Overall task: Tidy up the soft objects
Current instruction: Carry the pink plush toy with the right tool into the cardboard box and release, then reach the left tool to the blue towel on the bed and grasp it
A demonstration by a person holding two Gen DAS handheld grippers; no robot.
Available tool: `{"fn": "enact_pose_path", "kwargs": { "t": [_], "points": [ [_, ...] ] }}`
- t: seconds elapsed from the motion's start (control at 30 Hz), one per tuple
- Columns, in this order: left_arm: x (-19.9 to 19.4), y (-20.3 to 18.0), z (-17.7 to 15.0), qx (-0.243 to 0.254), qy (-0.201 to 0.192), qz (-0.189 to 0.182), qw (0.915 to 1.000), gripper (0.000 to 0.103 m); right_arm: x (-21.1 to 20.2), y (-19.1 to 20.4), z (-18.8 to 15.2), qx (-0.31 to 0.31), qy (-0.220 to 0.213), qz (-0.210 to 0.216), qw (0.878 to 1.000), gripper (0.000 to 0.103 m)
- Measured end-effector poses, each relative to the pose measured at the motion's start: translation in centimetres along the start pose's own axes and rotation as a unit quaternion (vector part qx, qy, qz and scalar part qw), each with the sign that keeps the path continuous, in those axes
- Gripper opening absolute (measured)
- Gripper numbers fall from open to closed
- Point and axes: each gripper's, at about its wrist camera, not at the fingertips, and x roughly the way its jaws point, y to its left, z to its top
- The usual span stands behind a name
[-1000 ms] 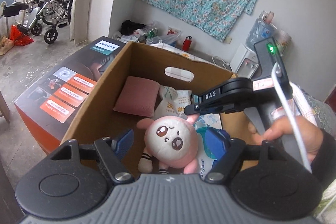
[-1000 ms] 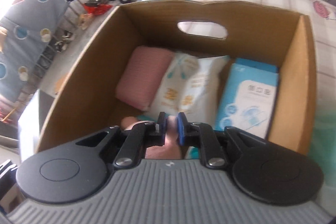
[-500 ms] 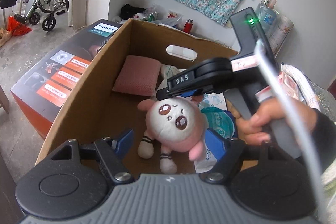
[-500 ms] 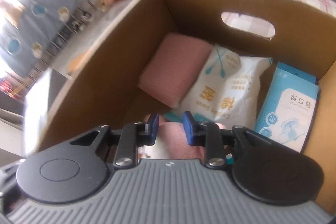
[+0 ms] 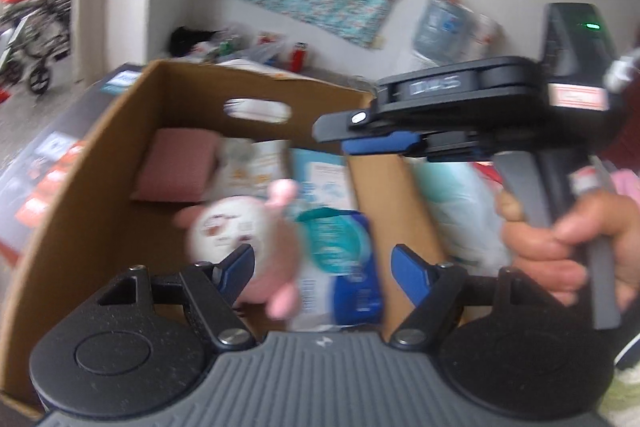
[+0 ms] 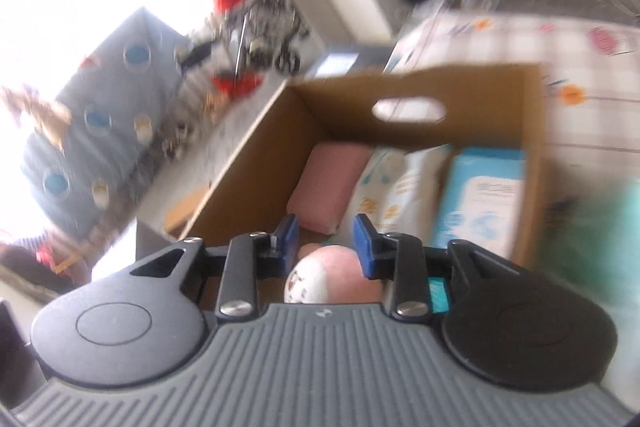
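Right gripper (image 6: 325,241) opening, nothing between its pads, above cardboard box (image 6: 248,163) | left gripper (image 5: 323,265) wide, empty | box holds pink cushion (image 6: 330,185), packets, plush toy (image 6: 332,279) | toy looks stowed; remaining items unclear

Blur smears nearly all print. The only lettering that can be made out is "DAS", faint, on the black side of the right gripper (image 5: 360,143) in the left wrist view. Print on the packets in the cardboard box (image 6: 248,163) is unreadable.
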Motion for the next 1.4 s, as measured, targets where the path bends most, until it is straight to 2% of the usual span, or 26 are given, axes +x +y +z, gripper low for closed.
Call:
{"fn": "enact_pose_path", "kwargs": {
  "t": [0.17,0.27,0.3,0.4,0.5,0.6,0.8,0.93,1.03,1.1,1.2,1.3,1.4],
  "points": [
    [1.6,-5.3,0.0,0.038,0.001,-0.056,0.9977,0.076,-9.2,-4.7,-1.6,0.045,-0.070,-0.045,0.996,0.033],
    [3.0,-8.8,0.1,0.070,0.000,-0.087,0.9937,0.076,-14.9,-7.9,-3.4,0.084,-0.119,-0.088,0.985,0.037],
    [3.6,-10.0,0.2,0.084,0.002,-0.094,0.9920,0.076,-16.7,-9.0,-4.3,0.099,-0.137,-0.104,0.980,0.041],
    [5.3,-12.7,0.9,0.114,0.013,-0.107,0.9877,0.076,-21.0,-12.3,-7.5,0.149,-0.183,-0.161,0.958,0.045],
    [7.5,-14.9,2.6,0.125,0.037,-0.114,0.9849,0.076,-22.9,-16.2,-11.1,0.213,-0.209,-0.192,0.935,0.047],
    [10.4,-17.6,4.9,0.137,0.076,-0.116,0.9807,0.076,-23.8,-19.3,-13.9,0.271,-0.219,-0.213,0.913,0.048],
    [17.4,-23.6,7.0,0.137,0.162,-0.138,0.9675,0.076,-21.1,-24.8,-17.7,0.361,-0.235,-0.218,0.876,0.048],
    [22.3,-27.5,6.8,0.155,0.217,-0.151,0.9519,0.074,-20.2,-27.1,-18.2,0.394,-0.236,-0.226,0.859,0.048],
    [26.2,-29.4,6.0,0.149,0.260,-0.146,0.9428,0.067,-19.5,-28.3,-18.3,0.408,-0.235,-0.232,0.851,0.048],
    [28.7,-29.8,5.7,0.123,0.290,-0.145,0.9378,0.061,-18.9,-29.2,-18.1,0.414,-0.234,-0.234,0.848,0.048],
    [31.4,-29.7,5.0,0.092,0.321,-0.149,0.9306,0.058,-18.0,-30.2,-17.9,0.427,-0.229,-0.230,0.844,0.048],
    [32.5,-29.8,4.1,0.101,0.340,-0.143,0.9242,0.053,-17.5,-31.0,-17.7,0.438,-0.224,-0.221,0.842,0.048],
    [32.4,-29.8,3.5,0.117,0.338,-0.151,0.9216,0.053,-17.8,-30.9,-17.5,0.446,-0.220,-0.206,0.843,0.048]
  ]
}}
